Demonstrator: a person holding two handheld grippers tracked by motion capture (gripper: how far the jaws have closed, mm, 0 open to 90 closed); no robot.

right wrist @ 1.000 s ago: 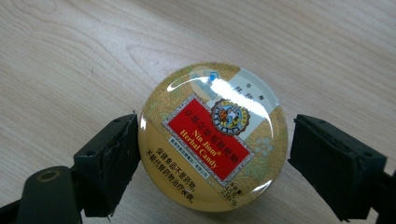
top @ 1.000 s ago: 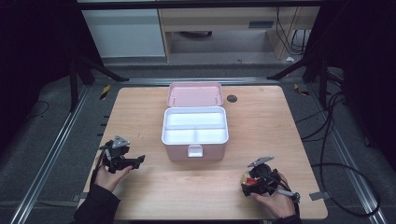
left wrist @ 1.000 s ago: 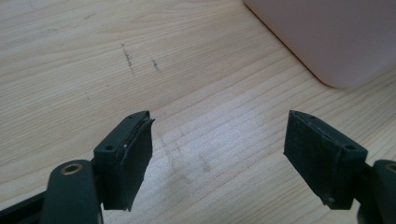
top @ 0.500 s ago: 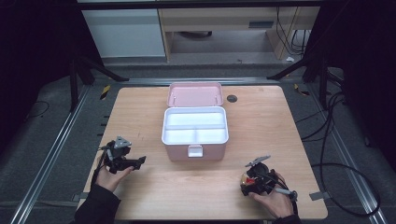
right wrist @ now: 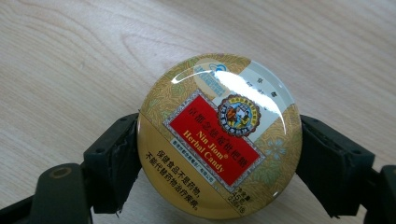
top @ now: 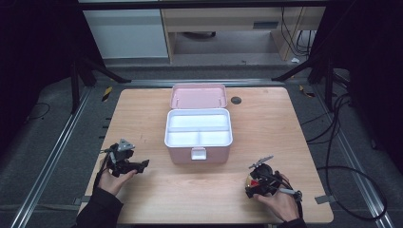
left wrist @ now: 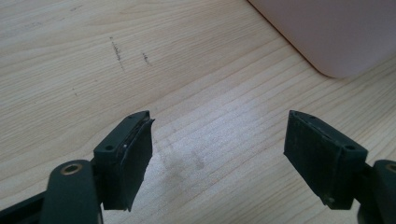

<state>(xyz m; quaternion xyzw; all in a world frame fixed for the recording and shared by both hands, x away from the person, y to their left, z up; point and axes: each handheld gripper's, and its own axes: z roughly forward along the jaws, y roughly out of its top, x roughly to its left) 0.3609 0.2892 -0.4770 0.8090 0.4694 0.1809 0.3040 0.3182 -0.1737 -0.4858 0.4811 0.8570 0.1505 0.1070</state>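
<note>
- Two hand-held grippers low in the high view, on a pale wooden table [top: 142,109].
- Left gripper [top: 141,165] at lower left of the high view, held in a hand [top: 114,178], pointing toward the middle of the frame.
- Left jaws spread wide over bare wood in the left gripper view, nothing between the black pads [left wrist: 128,158]; a pink corner of the storage box in the upper right of that frame.
- Right gripper [top: 248,183] at lower right of the high view, held in a hand [top: 280,204].
- Round gold herbal candy tin [right wrist: 219,135] with a red label, centred in the right gripper view, lying flat on the wood between the two jaws.
- Right jaws set wide, one pad at each side of the tin; both pads at or touching its rim, firm pressing not clear.
- Tin just a small red and gold spot at the right gripper's tip in the high view.
- Pink storage box [top: 199,142] at the centre of the high view, lid [top: 198,96] open and leaning back, white divided tray inside, well apart from both grippers.
- Small dark round mark [top: 235,100] on the table just right of the lid.
</note>
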